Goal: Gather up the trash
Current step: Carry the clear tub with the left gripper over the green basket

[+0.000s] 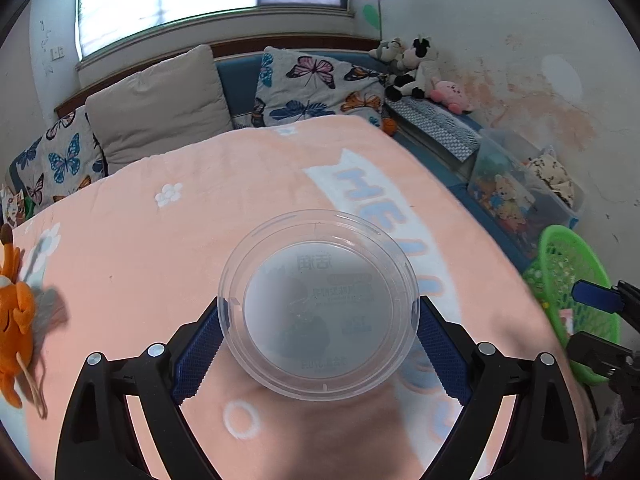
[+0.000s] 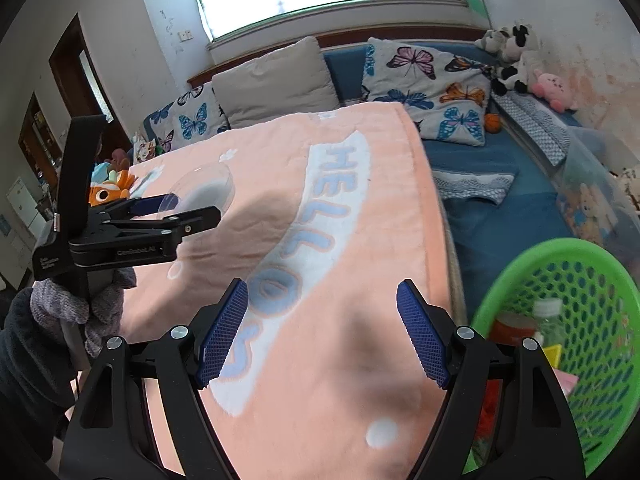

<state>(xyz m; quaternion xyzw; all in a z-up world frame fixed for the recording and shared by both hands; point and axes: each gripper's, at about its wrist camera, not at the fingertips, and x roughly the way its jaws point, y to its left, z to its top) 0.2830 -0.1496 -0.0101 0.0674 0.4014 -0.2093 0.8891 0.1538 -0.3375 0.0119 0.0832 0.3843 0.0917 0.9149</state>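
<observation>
A clear round plastic lid (image 1: 318,304) with faint grey print hangs above the peach blanket, and my left gripper (image 1: 319,316) is shut on its two edges. The right wrist view shows that same lid (image 2: 204,190) lifted off the bed at the left, held in the left gripper (image 2: 176,212). My right gripper (image 2: 320,332) stands open over the blanket with nothing between its blue pads. A green mesh basket (image 2: 560,272) sits at the bed's right side, with a bottle (image 2: 550,316) and other trash inside; the left wrist view catches the basket (image 1: 576,304) at its right edge.
A peach "HELLO" blanket (image 2: 360,200) covers the bed. An orange plush toy (image 1: 16,316) lies at its left edge. Pillows (image 1: 156,108) and stuffed animals (image 1: 416,68) line the head and right wall, beside a clear storage box (image 1: 516,184). A gloved hand (image 2: 80,308) holds the left gripper.
</observation>
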